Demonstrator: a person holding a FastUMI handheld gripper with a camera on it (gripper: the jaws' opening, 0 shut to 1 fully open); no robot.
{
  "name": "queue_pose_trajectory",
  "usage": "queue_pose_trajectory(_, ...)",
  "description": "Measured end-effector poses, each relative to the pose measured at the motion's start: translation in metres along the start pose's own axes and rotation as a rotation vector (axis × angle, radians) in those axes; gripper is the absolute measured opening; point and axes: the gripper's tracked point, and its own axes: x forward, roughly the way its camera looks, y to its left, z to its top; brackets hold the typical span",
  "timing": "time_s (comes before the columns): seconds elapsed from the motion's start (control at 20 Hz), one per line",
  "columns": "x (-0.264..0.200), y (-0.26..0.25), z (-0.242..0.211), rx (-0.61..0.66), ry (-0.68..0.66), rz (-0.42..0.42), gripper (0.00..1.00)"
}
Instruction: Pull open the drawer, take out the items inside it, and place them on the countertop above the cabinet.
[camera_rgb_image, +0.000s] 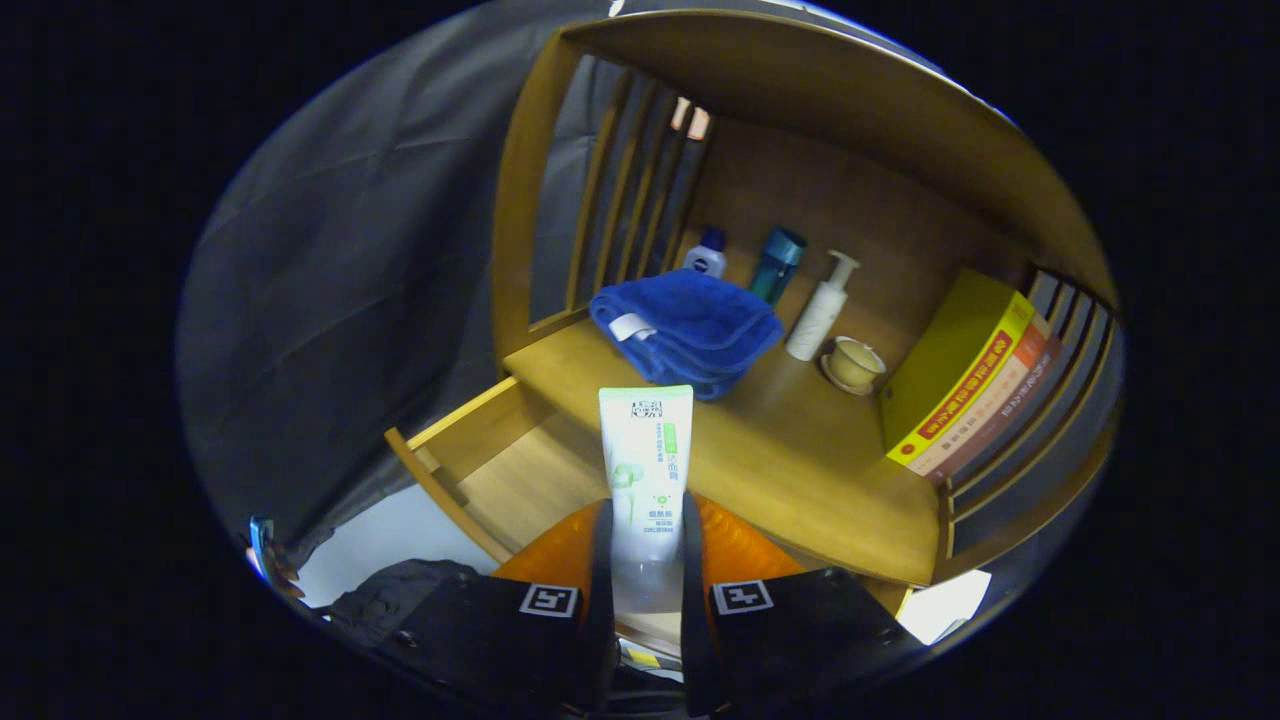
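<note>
Gripper (645, 560) clamped on a white plastic tube with green print (645, 470), held upright above the pulled-out wooden drawer (500, 455).

Gripper view: both fingers press the smooth tube's lower sides; its flat crimped end rises just short of the wooden countertop's front edge (800, 470); its print is too small to read. The drawer's pale bare floor lies open beside the fingers. On the countertop a folded blue terry towel (690, 330) sits just beyond the tube, with bare wood between it and slanted yellow-spined books (965, 385). Behind stand a small white bottle with a blue cap (706, 252), a teal bottle (777, 262), a white pump bottle (820, 310) and a cream cup on a saucer (855, 363).
</note>
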Motion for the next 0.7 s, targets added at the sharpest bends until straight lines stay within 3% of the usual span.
queue_pose_trajectory(0.35, 0.065, -0.077, -0.025, 0.135, 0.089, -0.196, 0.35)
queue_pose_trajectory(0.7, 0.109, -0.104, -0.039, 0.220, 0.145, -0.269, 0.35)
